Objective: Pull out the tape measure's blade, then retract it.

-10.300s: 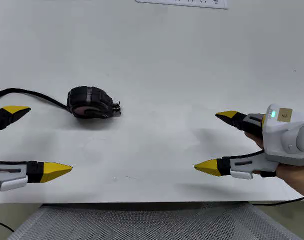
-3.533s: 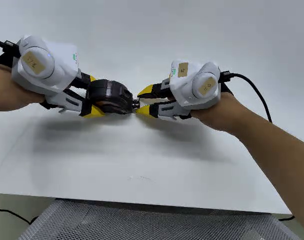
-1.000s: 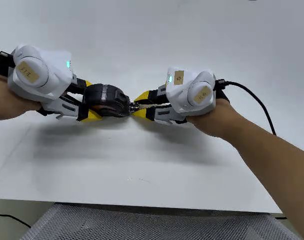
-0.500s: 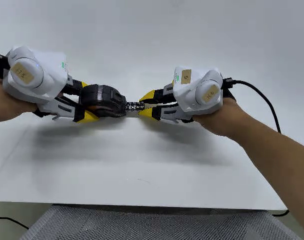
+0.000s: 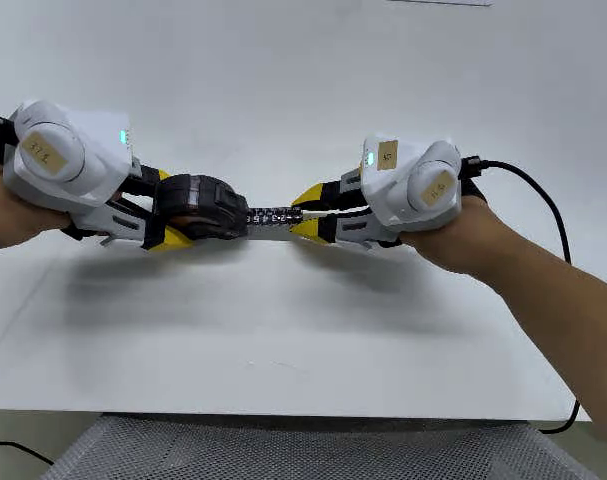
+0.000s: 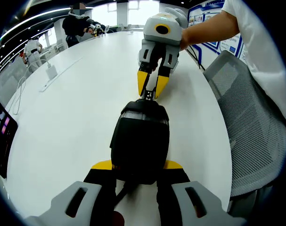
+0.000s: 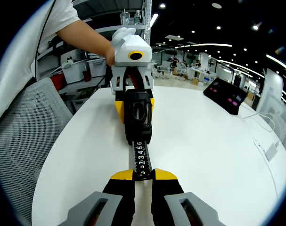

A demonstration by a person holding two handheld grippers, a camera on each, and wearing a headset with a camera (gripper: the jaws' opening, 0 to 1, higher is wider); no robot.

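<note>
Black rubbery case (image 5: pixel 201 207) of the tape measure, held just above the white table (image 5: pixel 283 330). Left gripper (image 5: pixel 171 208) is clamped on it across the sides, yellow tips showing either side of the body. The grip sits toward the rear of the case, so the mouth is free and faces the other hand, probably to let the blade run out straight.

Right gripper (image 5: pixel 305 212) is pinched shut on the blade (image 5: pixel 273 215) at its free end. In the right gripper view, printed numerals run from the case mouth to the tips. A short length is out, level between the two grippers. Both are off the table, so nothing drags.

Around: the right gripper's cable (image 5: pixel 538 195) trails behind the wrist, well apart from the blade. Mesh chair (image 5: pixel 283 450) sits below the near table edge. A dark slab device (image 7: pixel 223 96) lies far across the table. Nothing stands in the line of pull.

Judgement: pull-out barely begun, retraction to come. The thin blade could slip from the tips as the spring loads.
</note>
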